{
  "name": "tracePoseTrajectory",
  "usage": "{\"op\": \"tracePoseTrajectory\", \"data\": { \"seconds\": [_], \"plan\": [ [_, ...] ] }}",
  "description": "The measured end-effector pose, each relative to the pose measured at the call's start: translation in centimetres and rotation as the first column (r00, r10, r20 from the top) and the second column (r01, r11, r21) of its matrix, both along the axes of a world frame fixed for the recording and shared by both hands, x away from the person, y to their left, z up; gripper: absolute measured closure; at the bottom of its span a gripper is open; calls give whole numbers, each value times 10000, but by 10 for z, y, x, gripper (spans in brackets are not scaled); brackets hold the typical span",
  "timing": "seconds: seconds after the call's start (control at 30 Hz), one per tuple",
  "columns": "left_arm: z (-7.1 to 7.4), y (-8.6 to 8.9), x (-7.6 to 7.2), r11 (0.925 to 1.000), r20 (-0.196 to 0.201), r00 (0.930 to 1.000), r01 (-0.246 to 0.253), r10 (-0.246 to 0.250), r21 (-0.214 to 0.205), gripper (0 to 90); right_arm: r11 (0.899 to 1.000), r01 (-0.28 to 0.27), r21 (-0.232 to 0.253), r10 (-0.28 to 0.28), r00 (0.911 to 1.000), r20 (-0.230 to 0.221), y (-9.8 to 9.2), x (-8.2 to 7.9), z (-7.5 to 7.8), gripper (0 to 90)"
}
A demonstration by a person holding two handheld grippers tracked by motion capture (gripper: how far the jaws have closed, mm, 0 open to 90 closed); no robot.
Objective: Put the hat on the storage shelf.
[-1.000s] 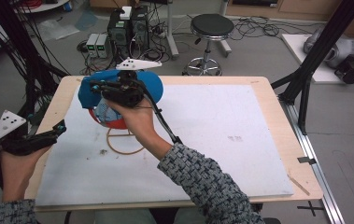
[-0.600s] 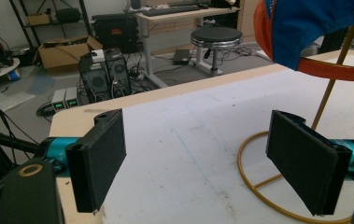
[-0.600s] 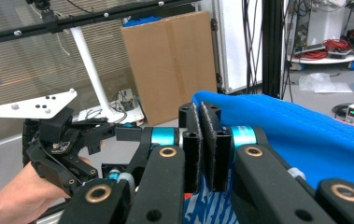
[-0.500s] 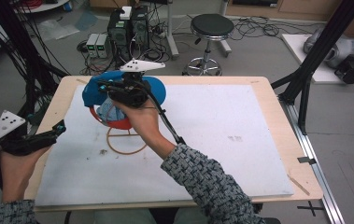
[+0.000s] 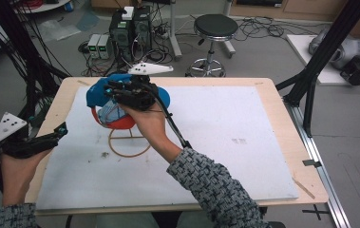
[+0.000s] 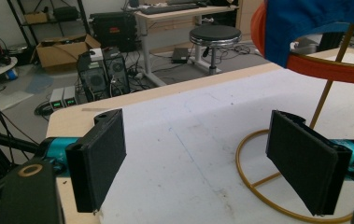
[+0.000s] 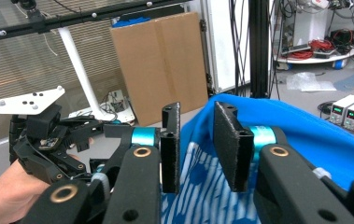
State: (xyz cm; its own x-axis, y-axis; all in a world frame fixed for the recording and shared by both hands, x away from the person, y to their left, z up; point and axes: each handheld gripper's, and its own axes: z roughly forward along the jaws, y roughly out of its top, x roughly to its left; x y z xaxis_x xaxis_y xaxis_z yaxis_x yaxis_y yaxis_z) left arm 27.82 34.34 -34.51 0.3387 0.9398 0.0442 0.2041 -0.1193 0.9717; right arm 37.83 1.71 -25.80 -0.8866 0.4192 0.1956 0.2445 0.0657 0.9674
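Right gripper [image 5: 113, 90] over blue cloth [image 5: 101, 92] on red bowl [image 5: 120, 124], jaws just opening, released. Left gripper [image 5: 56, 133] resting level at the table [image 5: 244, 180] edge, jaws wide, empty.

A wooden table [image 5: 282, 102] is carrying a white sheet [image 5: 225, 142] that is covering nearly all of its top, leaving a bare wood border showing around the edges. A gold wire stand [image 5: 129, 142] is sitting directly on the sheet toward the left, its round base ring lying flat and a thin upright rising from it.
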Motion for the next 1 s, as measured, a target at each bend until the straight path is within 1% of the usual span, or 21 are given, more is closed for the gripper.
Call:
{"op": "tracePoseTrajectory", "data": {
  "seconds": [0.2,0.43,0.57,0.63,0.7,0.83,1.0],
  "plan": [
    [0,0,0,10000,-4,10000,8,-8,15,201,10000,79,-5,-79,10000,55,-4,-1,-2,691],
    [0,-1,0,10000,-22,10000,16,-16,12,201,9999,149,29,-149,9998,137,-10,-3,0,671],
    [0,-1,0,10000,-8,10000,29,-29,4,201,9998,221,7,-221,9995,241,-14,-4,2,635],
    [0,0,0,10000,-8,10000,21,-21,14,201,9994,344,-25,-343,9989,324,-16,-4,3,608],
    [0,0,0,10000,-9,10000,22,-22,25,201,9988,487,-2,-487,9984,292,-19,-4,4,574],
    [0,1,0,10000,-9,10000,15,-15,5,201,9970,769,64,-770,9965,324,-28,-1,6,533],
    [0,0,0,10000,-18,10000,25,-25,23,201,9934,1143,82,-1146,9927,369,-38,3,9,510]
  ]
}}
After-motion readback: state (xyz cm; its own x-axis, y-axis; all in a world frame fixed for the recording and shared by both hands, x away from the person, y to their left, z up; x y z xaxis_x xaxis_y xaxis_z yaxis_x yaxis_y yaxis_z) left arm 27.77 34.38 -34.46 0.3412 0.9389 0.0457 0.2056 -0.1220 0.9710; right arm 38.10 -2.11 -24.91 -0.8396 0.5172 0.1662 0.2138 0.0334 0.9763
